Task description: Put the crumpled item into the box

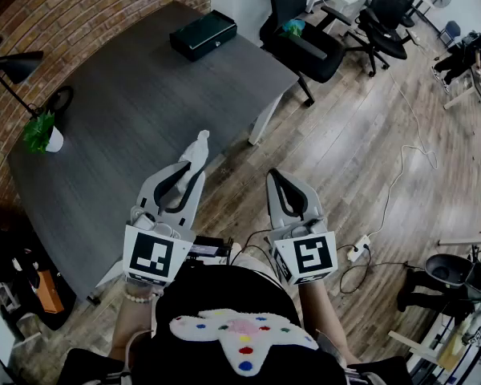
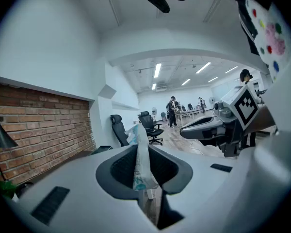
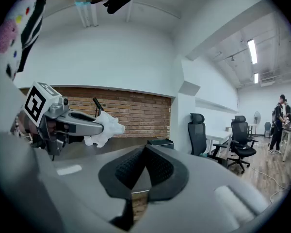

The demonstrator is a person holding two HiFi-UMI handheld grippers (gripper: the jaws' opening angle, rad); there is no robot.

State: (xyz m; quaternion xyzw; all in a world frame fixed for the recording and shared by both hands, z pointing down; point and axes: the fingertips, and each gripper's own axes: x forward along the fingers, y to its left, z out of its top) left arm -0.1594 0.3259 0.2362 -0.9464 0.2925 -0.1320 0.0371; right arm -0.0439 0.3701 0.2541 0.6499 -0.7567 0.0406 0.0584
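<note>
A crumpled white item (image 1: 199,146) sticks out past the fingertips of my left gripper (image 1: 190,169), which is shut on it above the near edge of the dark grey table (image 1: 120,127). In the left gripper view the item (image 2: 141,161) stands upright between the pads. A dark box (image 1: 203,34) with its lid shut sits at the table's far end, well ahead of both grippers. My right gripper (image 1: 274,176) hovers beside the left one over the wooden floor, shut and holding nothing. The right gripper view shows its jaws (image 3: 144,150) pressed together, with the box (image 3: 160,142) beyond them.
A small potted plant (image 1: 40,134) and a black desk lamp (image 1: 14,67) stand at the table's left edge by the brick wall. Black office chairs (image 1: 303,34) stand past the table's far right corner. A power strip and cables (image 1: 359,249) lie on the floor at right.
</note>
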